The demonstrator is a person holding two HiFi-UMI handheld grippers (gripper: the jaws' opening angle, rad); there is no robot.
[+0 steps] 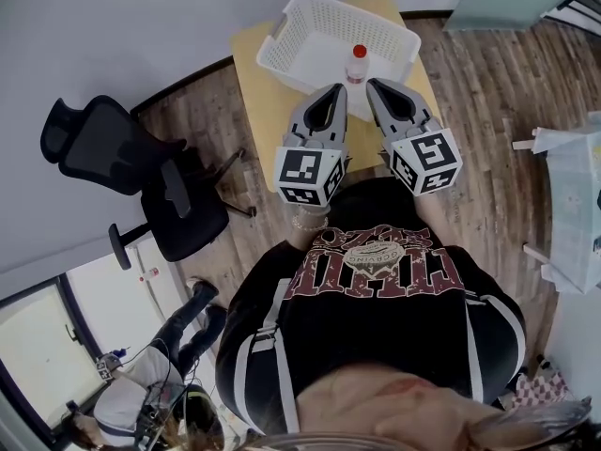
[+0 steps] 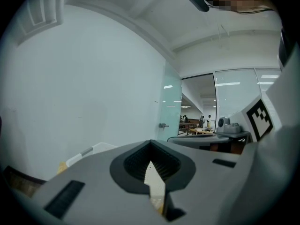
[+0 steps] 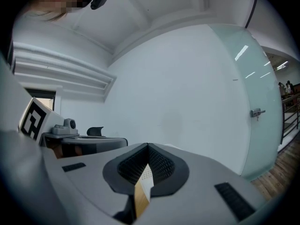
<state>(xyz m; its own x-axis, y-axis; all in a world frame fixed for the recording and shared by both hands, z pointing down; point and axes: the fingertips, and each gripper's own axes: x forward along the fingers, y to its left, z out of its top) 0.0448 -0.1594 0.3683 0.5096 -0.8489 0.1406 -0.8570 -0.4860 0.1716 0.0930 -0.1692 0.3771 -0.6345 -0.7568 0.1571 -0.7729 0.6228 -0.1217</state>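
Note:
My left gripper (image 1: 336,92) and right gripper (image 1: 375,85) are held side by side in front of the person's chest, over the near edge of a small wooden table (image 1: 255,83). Both are shut with nothing between the jaws. In the left gripper view the jaws (image 2: 151,142) meet at the tips, and the same holds in the right gripper view (image 3: 148,146). Just beyond the tips stands a white perforated basket (image 1: 310,22) with a small clear bottle with a red cap (image 1: 357,64) inside it, near its front wall. The basket's rim (image 2: 93,150) peeks over the left jaws.
A black office chair (image 1: 141,177) stands left of the table by the white wall. A pale table (image 1: 573,205) is at the right edge over wooden floor. Another person crouches at the lower left (image 1: 141,397). A glass door (image 2: 171,111) lies ahead.

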